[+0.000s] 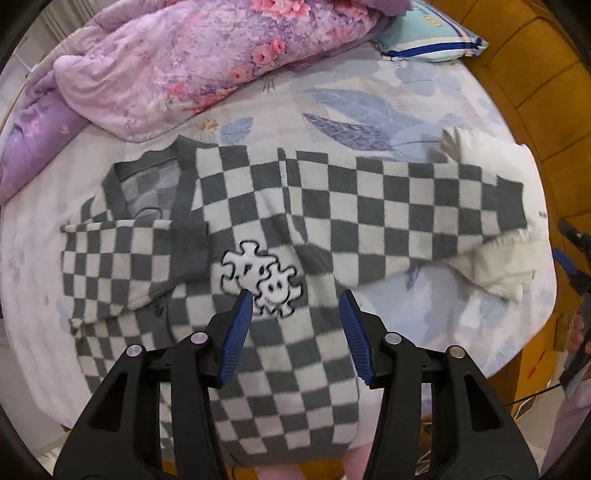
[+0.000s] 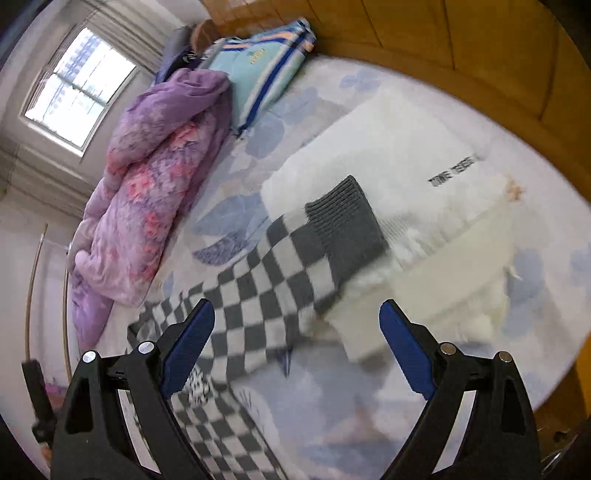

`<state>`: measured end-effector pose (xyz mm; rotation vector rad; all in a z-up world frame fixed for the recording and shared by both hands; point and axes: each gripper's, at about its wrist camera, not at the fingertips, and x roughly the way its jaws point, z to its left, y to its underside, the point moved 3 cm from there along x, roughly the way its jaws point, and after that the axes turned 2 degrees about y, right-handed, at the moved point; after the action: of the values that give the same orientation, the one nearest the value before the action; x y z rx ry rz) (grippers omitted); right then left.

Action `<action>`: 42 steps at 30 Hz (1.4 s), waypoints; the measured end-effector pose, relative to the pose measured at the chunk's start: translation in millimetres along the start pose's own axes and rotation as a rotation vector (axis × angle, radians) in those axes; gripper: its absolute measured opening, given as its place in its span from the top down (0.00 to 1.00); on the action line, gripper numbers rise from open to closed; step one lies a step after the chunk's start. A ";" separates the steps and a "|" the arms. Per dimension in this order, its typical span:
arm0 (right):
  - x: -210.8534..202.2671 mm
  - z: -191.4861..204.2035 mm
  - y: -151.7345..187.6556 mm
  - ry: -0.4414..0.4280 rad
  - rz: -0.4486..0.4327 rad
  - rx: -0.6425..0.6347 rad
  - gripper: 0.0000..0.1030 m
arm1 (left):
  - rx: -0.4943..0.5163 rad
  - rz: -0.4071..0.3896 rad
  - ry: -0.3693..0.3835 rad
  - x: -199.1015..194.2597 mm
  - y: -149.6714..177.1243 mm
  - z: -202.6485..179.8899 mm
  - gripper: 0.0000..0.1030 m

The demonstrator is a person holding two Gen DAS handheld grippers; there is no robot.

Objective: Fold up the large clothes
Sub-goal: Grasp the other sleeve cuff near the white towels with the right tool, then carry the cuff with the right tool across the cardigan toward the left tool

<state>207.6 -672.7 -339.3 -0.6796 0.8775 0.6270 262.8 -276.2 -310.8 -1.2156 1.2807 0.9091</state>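
A grey-and-white checkered cardigan (image 1: 295, 221) lies spread on the bed, with a white puzzle-piece patch (image 1: 262, 275) on its chest. Its left sleeve is folded across the body; its right sleeve (image 1: 424, 199) stretches out to the right, its grey cuff (image 2: 347, 225) resting on a white folded garment (image 2: 399, 155). My left gripper (image 1: 295, 302) is open and empty, just above the cardigan's chest. My right gripper (image 2: 297, 314) is open and empty, above the outstretched sleeve near the cuff. It also shows at the right edge of the left wrist view (image 1: 572, 254).
A purple floral quilt (image 1: 192, 55) is bunched at the back of the bed. A teal striped pillow (image 1: 428, 33) lies by the wooden headboard (image 1: 524, 74). The leaf-print sheet (image 1: 351, 110) covers the bed. A window (image 2: 77, 85) is at the far left.
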 end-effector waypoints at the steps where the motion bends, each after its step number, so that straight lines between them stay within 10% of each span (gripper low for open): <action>1: 10.5 -3.2 -4.0 -0.004 0.008 0.017 0.17 | -0.004 0.002 -0.001 5.8 -4.5 1.3 0.58; 12: 96.7 -42.0 -20.3 0.100 0.093 0.177 0.28 | -0.080 0.031 -0.054 60.4 -35.3 26.1 0.80; 16: 98.6 -38.4 -25.7 0.060 0.076 0.185 0.78 | -0.124 0.046 -0.064 73.5 -37.8 35.4 0.91; 19: 105.8 -35.7 -30.2 0.049 0.078 0.176 0.89 | -0.125 0.044 -0.064 80.9 -41.2 35.6 0.93; 42: 34.6 9.7 -24.5 0.055 -0.166 0.022 0.92 | -0.056 0.059 0.002 223.9 -66.1 13.0 0.99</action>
<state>247.2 -673.5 -357.5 -0.7438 0.8677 0.4514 357.1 -305.7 -522.7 -1.2286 1.3060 0.9924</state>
